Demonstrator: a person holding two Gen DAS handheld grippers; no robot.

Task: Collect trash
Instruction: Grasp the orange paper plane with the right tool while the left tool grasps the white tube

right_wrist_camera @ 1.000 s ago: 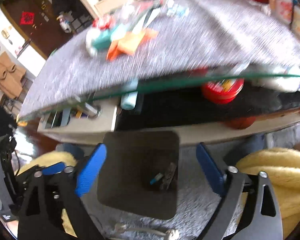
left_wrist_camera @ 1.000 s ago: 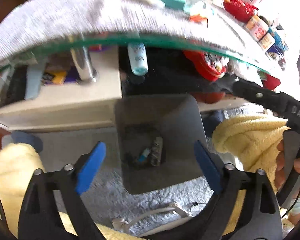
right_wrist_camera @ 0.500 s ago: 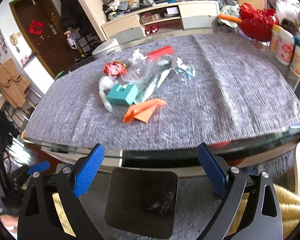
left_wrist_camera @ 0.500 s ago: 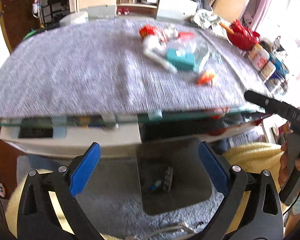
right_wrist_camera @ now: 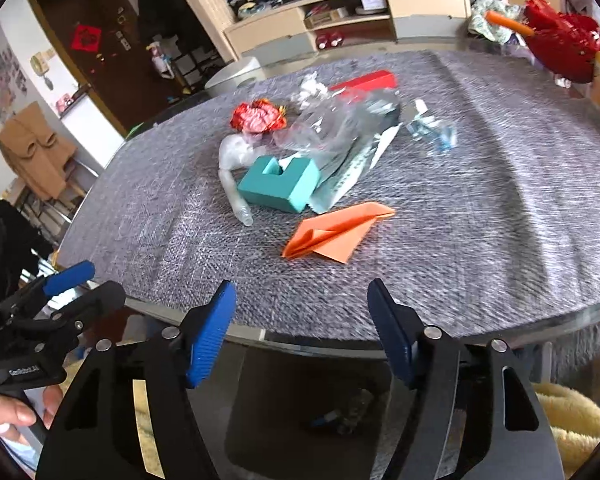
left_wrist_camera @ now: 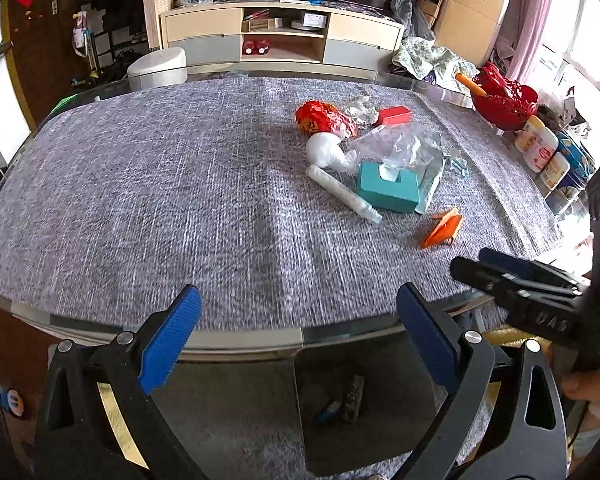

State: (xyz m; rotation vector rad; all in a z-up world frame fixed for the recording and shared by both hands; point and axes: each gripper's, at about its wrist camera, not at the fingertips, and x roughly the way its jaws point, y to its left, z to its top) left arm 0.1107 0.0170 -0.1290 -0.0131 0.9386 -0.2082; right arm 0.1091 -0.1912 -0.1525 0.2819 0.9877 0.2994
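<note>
A heap of trash lies on the grey tablecloth: a teal box (left_wrist_camera: 388,192) (right_wrist_camera: 280,184), a folded orange paper (left_wrist_camera: 444,228) (right_wrist_camera: 336,232), a clear crumpled bottle (left_wrist_camera: 340,188) (right_wrist_camera: 230,176), a red crumpled wrapper (left_wrist_camera: 324,118) (right_wrist_camera: 258,116), clear plastic film (left_wrist_camera: 400,144) (right_wrist_camera: 340,124) and a red box (left_wrist_camera: 394,115) (right_wrist_camera: 364,82). My left gripper (left_wrist_camera: 296,336) hangs wide open over the table's near edge, nothing between its fingers. My right gripper (right_wrist_camera: 302,328) also holds nothing; its jaws are closing, short of the orange paper. A dark bin (left_wrist_camera: 364,404) (right_wrist_camera: 300,412) stands on the floor below, with small scraps inside.
A red lattice basket (left_wrist_camera: 504,100) (right_wrist_camera: 560,44) and several jars (left_wrist_camera: 540,152) stand along the table's right side. The glass table edge (left_wrist_camera: 260,336) runs just ahead of both grippers. Yellow fleece (right_wrist_camera: 564,412) lies at the lower right. A cabinet stands behind the table.
Both grippers rose from beneath the table edge, near the bin, to above the tabletop; the trash heap came into full view. The right gripper's jaws have narrowed.
</note>
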